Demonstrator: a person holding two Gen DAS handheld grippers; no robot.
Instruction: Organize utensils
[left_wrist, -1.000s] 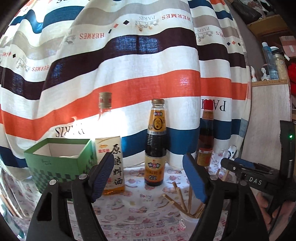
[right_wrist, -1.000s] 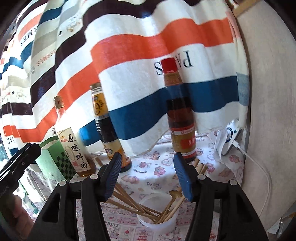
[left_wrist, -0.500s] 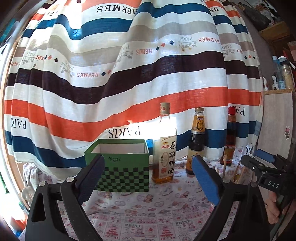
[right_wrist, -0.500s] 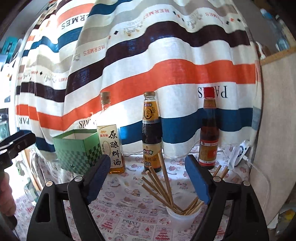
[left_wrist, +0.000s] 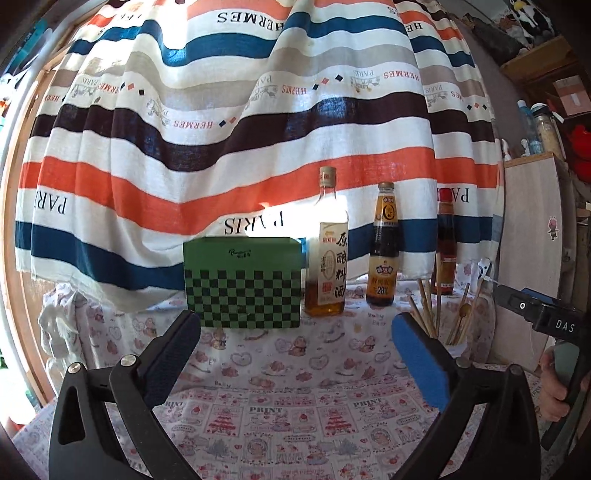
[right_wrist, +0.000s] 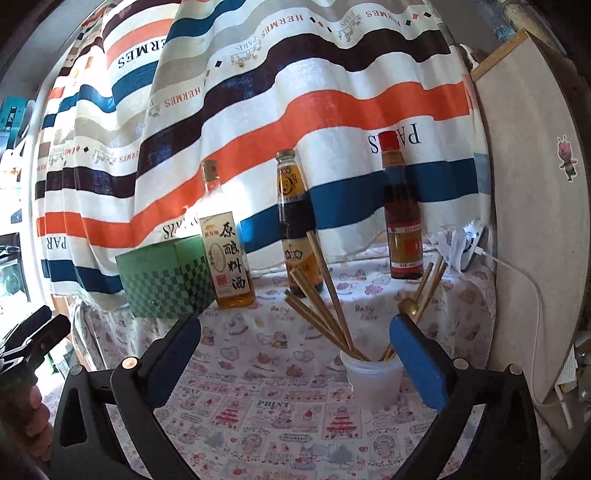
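Both grippers had pulled back from the table, jaws still opening, nothing between them: left gripper (left_wrist: 295, 343), right gripper (right_wrist: 295, 343). The wooden chopsticks (right_wrist: 325, 295) sat in the translucent white plastic cup (right_wrist: 373, 380), near right, so sorting looked finished.

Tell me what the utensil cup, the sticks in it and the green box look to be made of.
Cup: probably plastic, milky and translucent, matte; shadows of the sticks show through its wall.
Chopsticks: likely bamboo or wood, tan, squared ends, dull finish.
Spoon: brownish bowl, wood or brass-toned metal; cannot tell.
Green box: seemingly printed cardboard, flat matte faces, sharp folded edges, checker pattern.
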